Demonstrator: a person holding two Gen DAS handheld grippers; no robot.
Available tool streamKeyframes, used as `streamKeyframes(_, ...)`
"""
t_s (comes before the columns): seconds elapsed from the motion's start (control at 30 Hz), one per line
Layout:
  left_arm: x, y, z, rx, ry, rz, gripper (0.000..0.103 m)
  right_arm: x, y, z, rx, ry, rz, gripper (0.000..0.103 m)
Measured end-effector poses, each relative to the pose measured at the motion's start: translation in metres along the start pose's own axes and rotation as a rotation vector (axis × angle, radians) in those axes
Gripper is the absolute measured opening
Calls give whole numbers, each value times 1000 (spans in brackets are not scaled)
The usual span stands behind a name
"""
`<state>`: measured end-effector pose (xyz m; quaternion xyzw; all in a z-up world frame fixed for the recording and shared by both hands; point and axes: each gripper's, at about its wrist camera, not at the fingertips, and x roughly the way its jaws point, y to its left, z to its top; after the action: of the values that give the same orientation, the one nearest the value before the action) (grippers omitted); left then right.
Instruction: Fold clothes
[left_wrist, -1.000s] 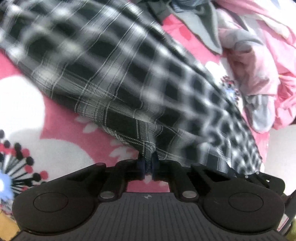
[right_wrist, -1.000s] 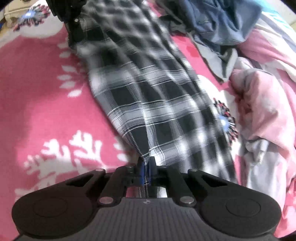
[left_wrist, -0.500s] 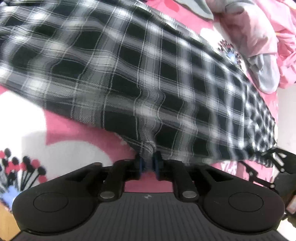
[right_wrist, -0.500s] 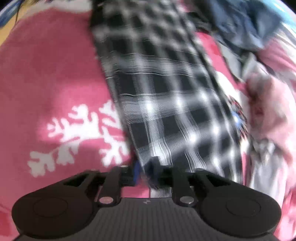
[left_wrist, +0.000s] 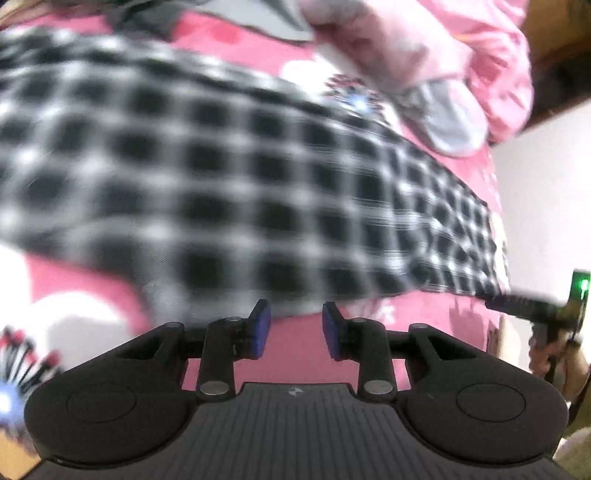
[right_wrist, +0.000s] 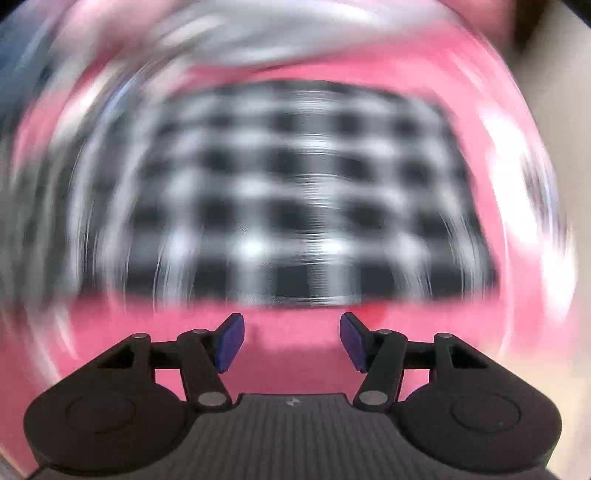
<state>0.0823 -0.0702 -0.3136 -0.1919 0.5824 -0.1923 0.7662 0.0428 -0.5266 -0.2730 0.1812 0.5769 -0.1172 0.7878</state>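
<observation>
Bedding: pink blanket (left_wrist: 295, 354) under plaid garment (left_wrist: 229, 192)
Beyond: heaped pink clothes (left_wrist: 461, 55)
Left gripper (left_wrist: 296, 325): opening, empty
Right gripper (right_wrist: 291, 338): opening, empty

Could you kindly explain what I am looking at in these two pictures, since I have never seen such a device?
No robot here: a person holds a two-finger gripper in each hand, and a fisheye camera on each looks forward along its fingers. One picture is from the left gripper, the other from the right gripper. The black shapes with blue pads are the fingers. Ahead lies a black-and-white checked garment on a pink patterned blanket, with more clothes heaped behind. Both pictures are blurred. Both grippers' jaws are opening, with nothing between them, so nothing is held.
</observation>
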Motion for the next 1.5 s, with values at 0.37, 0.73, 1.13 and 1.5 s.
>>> streamKeyframes(0.37, 51, 0, 23, 125, -38, 149, 30, 37, -99, -1, 837, -67, 107, 59)
streamKeyframes(0.73, 46, 8, 22, 184, -10, 197, 28, 4, -83, 36, 449, -221, -133, 4)
streamKeyframes(1.13, 49, 10, 19, 222, 15, 182, 27, -9, -96, 46, 385, -106, -297, 44)
streamKeyframes(1.5, 52, 7, 17, 225, 18, 185, 27, 44, -132, 136, 193, -203, 7, 69)
